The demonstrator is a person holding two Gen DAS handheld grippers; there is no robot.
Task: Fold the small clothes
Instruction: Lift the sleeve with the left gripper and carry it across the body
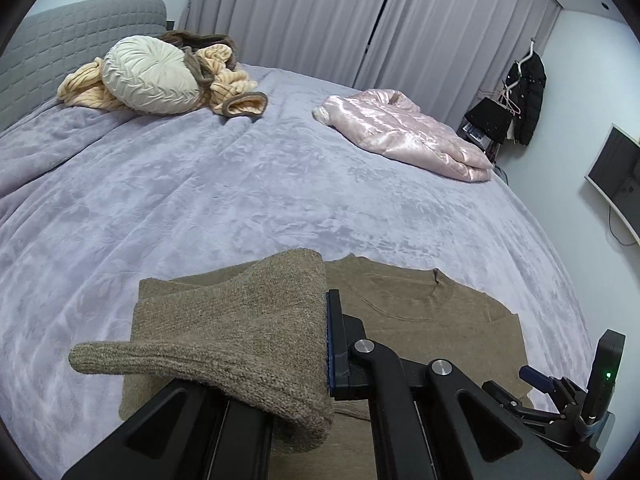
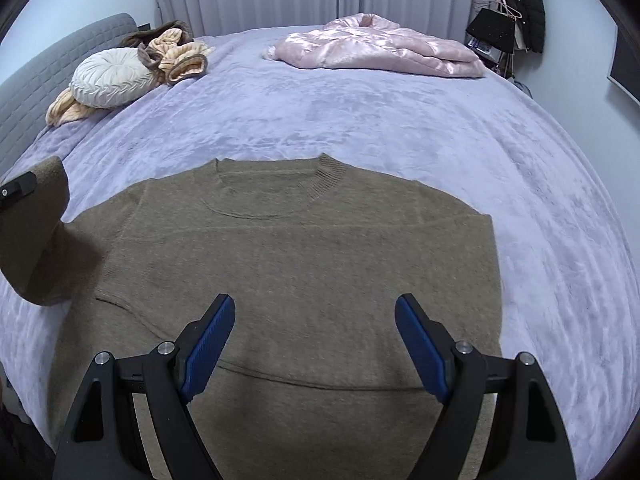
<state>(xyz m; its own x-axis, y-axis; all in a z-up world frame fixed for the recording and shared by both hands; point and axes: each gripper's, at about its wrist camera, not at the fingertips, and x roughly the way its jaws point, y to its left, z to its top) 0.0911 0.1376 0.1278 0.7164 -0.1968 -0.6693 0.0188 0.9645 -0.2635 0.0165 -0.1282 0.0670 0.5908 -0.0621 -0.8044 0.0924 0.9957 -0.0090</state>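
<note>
A brown knitted sweater (image 2: 304, 248) lies flat on the lilac bedspread (image 2: 360, 120), its round neckline toward the far side. My left gripper (image 1: 326, 344) is shut on the sweater's left sleeve (image 1: 240, 336), which is lifted off the bed and draped over the fingers, cuff hanging to the left. In the right wrist view that raised sleeve (image 2: 36, 240) shows at the left edge. My right gripper (image 2: 314, 344) hovers over the sweater's lower body, its blue-padded jaws wide open with nothing between them. The right gripper (image 1: 576, 400) also appears low at the right of the left wrist view.
A folded pink satin jacket (image 2: 376, 50) lies at the far right of the bed. A round cream cushion (image 2: 114, 78) and a peach-and-brown knit heap (image 2: 180, 56) sit at the far left by the grey headboard (image 2: 36, 80). Curtains and a coat rack (image 2: 520, 8) stand behind.
</note>
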